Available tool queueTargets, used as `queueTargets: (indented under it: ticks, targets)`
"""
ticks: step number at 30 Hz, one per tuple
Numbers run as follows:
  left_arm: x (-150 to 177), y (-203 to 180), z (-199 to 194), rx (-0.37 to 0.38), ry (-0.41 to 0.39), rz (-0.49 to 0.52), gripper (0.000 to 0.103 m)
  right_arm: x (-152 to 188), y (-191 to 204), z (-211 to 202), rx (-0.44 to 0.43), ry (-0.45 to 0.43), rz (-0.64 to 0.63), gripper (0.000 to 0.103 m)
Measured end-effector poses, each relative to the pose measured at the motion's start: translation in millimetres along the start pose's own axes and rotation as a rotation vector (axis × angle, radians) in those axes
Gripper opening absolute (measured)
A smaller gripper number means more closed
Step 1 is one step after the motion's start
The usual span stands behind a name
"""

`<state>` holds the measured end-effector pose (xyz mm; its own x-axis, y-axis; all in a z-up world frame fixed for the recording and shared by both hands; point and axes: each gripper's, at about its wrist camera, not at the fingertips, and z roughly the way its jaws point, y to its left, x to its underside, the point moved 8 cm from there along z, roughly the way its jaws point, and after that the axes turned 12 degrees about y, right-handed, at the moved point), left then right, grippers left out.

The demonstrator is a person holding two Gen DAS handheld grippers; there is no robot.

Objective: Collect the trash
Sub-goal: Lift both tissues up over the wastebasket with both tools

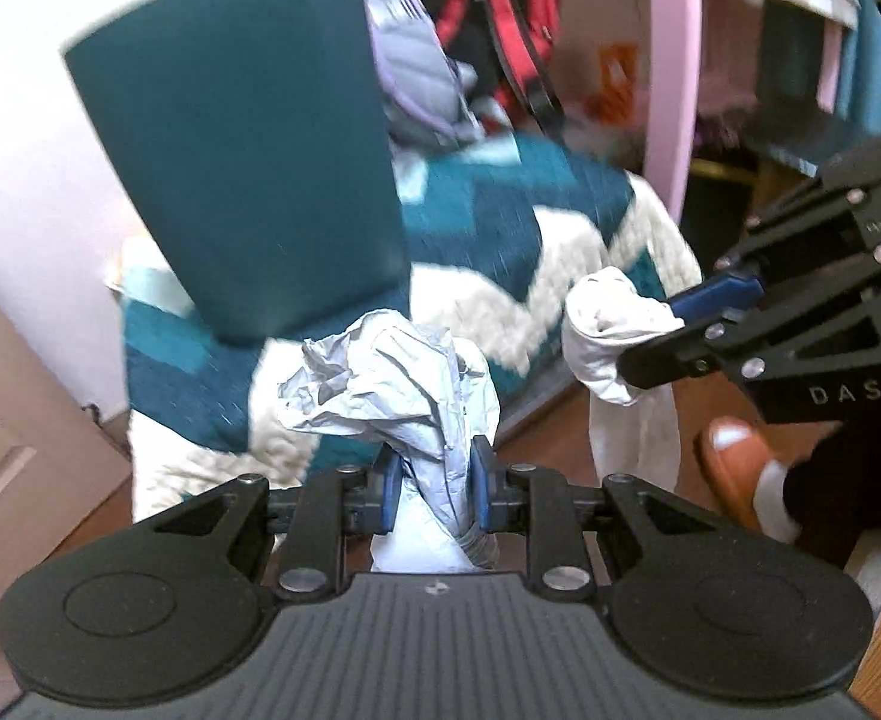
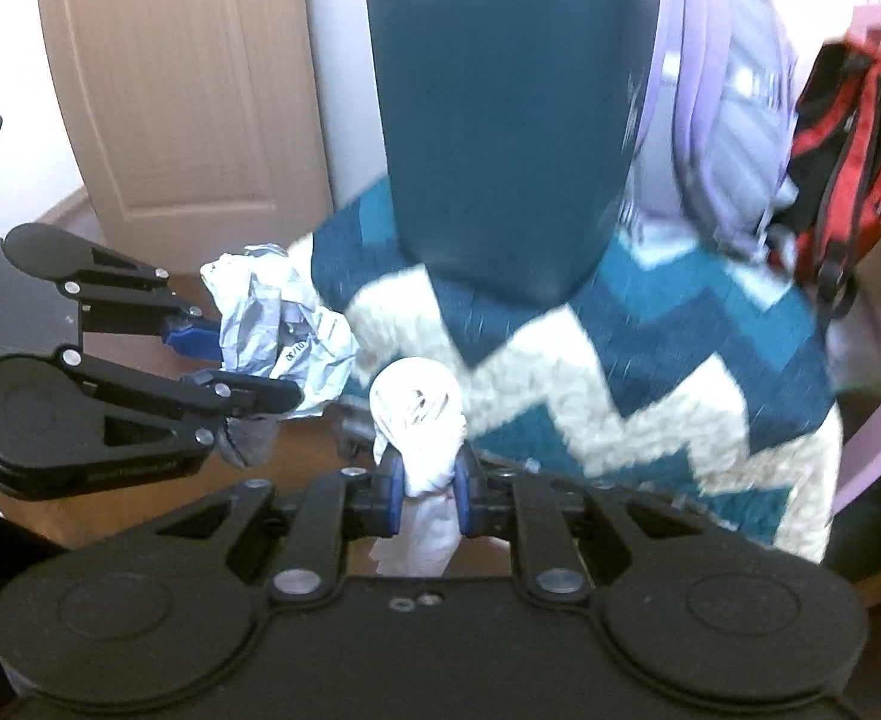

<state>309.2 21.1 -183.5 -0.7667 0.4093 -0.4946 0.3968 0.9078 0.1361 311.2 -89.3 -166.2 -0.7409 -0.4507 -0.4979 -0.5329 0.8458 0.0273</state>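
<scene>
Both claws are clamped on trash, the left claw on crumpled paper, the right claw on a white wad, so I'd keep squeezing till they're over the teal bin at 12 o'clock.

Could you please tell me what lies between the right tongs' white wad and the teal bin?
In the right wrist view, only the teal-and-cream zigzag blanket lies between the white wad and the teal bin.
</scene>
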Motion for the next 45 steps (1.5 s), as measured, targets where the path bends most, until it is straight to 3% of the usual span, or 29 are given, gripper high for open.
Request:
queueTargets:
  ticks: [13,27,35,45]
  targets:
    - [-65.9,27.2,-107.2,-0.059,-0.215,-0.137,0.023,-71.6,-4.9,-109.8,0.098,-0.243,-0.068,0.015]
    - [-181.2,97.1,-175.6,-0.131,-0.397,-0.237,0.023,-210.4,-26.9,-163.2,0.195,-0.485,-0.04,0.015]
    - [-245.6,137.3,-160.7,-0.132,-0.427,-0.302,0.023,-273.6,-54.1,-154.8,0.205,-0.526,-0.017,0.015]
    - [-270.0,167.0,-73.5,-0.097,-0.32,-0.341,0.023,-304.2,-89.7,-73.1,0.177,-0.38,-0.001,0.015]
